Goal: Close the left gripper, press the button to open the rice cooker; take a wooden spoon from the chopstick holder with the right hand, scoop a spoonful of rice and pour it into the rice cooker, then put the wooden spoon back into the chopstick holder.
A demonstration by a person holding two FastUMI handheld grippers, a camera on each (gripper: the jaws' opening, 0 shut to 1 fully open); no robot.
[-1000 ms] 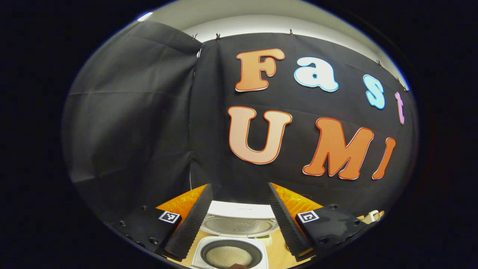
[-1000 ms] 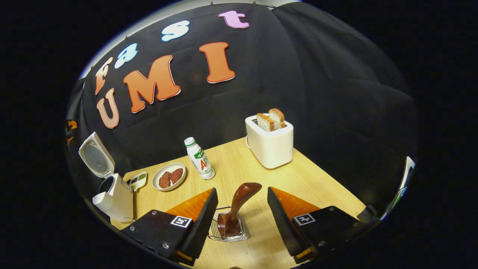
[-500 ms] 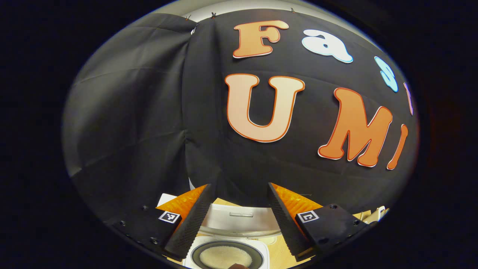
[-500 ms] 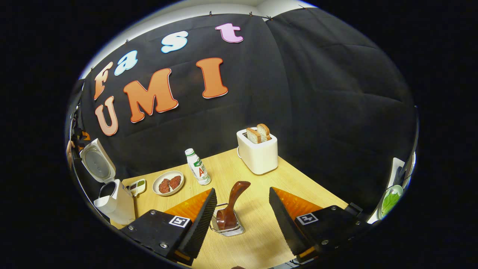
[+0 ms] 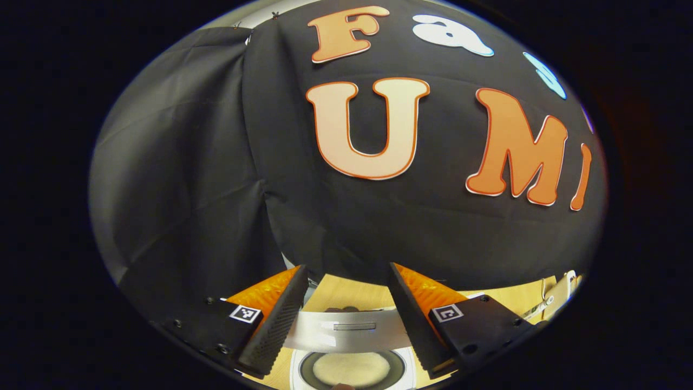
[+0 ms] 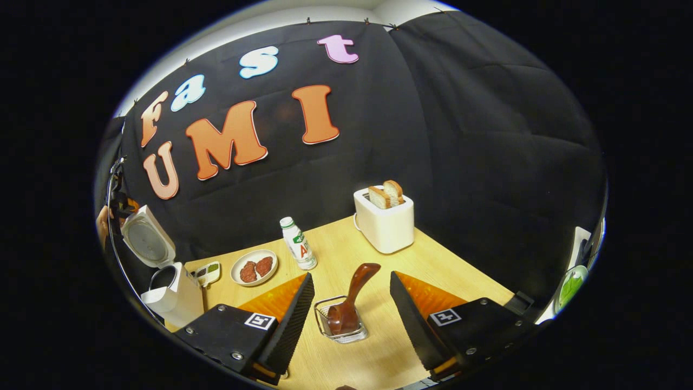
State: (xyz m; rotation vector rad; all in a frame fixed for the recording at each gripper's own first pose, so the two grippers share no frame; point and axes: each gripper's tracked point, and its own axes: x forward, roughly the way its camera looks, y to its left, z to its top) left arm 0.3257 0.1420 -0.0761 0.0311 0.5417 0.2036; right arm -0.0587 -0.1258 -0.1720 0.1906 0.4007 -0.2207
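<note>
Right gripper view, L to R:
- Rice cooker [image 6: 173, 292]: white, far L edge of bench [image 6: 444, 265], lid [image 6: 147, 244] up and tilted back, pot mouth exposed.
- Small sauce dish [image 6: 208, 272]: just R of cooker.
- Plate [image 6: 254, 267] w/ two reddish-brown pieces: next along.
- Bottle [image 6: 299, 244]: white, green cap, upright, R of plate.
- Right gripper [image 6: 349, 303]: jaws wide apart, holding nothing, hovering above the holder.
- Chopstick holder [image 6: 341, 325]: wire basket on bench, between the fingers as seen from the cam.
- Wooden spoon [image 6: 351, 300]: dark brown, bowl down in holder, handle leaning up and R. Not touched by either finger.
- Toaster [image 6: 384, 219]: white, two bread slices standing in slots, toward back of bench.

Left gripper view:
- Left gripper [image 5: 346, 303]: jaws apart, nothing between them, above the cooker.
- Cooker lid seen edge-on across the gap; below it, the pot w/ rice [image 5: 352, 370] inside.
</note>
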